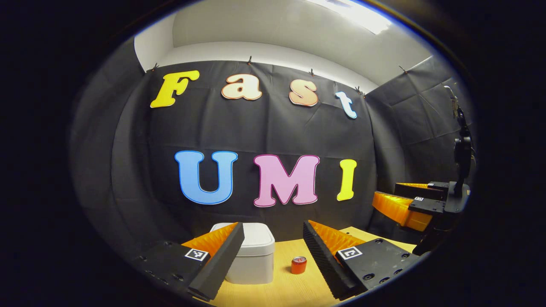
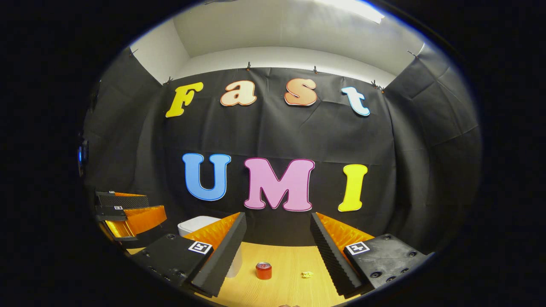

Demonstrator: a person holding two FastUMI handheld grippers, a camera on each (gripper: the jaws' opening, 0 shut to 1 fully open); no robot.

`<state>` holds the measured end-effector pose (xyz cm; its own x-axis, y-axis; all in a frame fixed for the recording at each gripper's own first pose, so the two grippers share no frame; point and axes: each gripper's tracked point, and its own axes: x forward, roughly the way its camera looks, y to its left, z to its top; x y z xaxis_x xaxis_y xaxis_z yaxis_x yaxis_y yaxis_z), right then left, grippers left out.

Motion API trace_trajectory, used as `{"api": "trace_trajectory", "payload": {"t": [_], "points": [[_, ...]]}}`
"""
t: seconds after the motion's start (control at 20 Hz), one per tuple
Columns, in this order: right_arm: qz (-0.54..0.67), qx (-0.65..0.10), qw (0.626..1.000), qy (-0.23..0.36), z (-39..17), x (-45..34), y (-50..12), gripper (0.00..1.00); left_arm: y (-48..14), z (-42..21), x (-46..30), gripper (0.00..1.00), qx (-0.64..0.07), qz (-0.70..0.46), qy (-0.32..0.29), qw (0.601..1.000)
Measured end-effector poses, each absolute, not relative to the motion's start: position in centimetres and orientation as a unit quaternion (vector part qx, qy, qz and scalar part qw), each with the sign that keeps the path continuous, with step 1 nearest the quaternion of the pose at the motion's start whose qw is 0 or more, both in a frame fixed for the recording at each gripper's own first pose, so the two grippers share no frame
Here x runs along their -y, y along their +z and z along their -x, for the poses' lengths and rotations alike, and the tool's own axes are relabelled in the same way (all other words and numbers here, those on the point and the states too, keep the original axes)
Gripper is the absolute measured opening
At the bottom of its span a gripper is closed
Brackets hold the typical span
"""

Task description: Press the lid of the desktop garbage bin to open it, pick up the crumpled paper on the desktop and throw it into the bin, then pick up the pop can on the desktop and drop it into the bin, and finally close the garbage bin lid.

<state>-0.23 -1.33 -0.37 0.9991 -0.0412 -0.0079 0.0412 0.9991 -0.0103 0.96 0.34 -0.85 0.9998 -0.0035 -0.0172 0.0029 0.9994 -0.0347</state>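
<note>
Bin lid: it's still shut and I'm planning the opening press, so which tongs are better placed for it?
Left, probably. The garbage bin lies right ahead of the open left tongs; for the right tongs it's off to the side.

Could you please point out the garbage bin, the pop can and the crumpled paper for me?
garbage bin (image 1: 256, 256): left gripper view, on its front wall below the shut lid.
pop can (image 2: 263, 271): right gripper view, on the side of the can.
crumpled paper (image 2: 307, 274): right gripper view, on the middle of the small wad.
</note>
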Motion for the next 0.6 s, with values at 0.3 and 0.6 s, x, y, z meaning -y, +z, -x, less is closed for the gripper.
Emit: {"api": "trace_trajectory", "payload": {"t": [0.3, 0.6], "points": [[0.005, -0.001, 1.000, -0.026, 0.1, 1.9, -0.2, 0.98, -0.7, -2.7, -1.6, 0.94, -0.010, 0.021, 0.008, 1.000], [0.001, -0.004, 1.000, -0.029, -0.7, 2.7, -0.5, 0.98, -1.6, -6.7, -4.7, 0.75, -0.022, 0.001, 0.041, 0.999]]}}
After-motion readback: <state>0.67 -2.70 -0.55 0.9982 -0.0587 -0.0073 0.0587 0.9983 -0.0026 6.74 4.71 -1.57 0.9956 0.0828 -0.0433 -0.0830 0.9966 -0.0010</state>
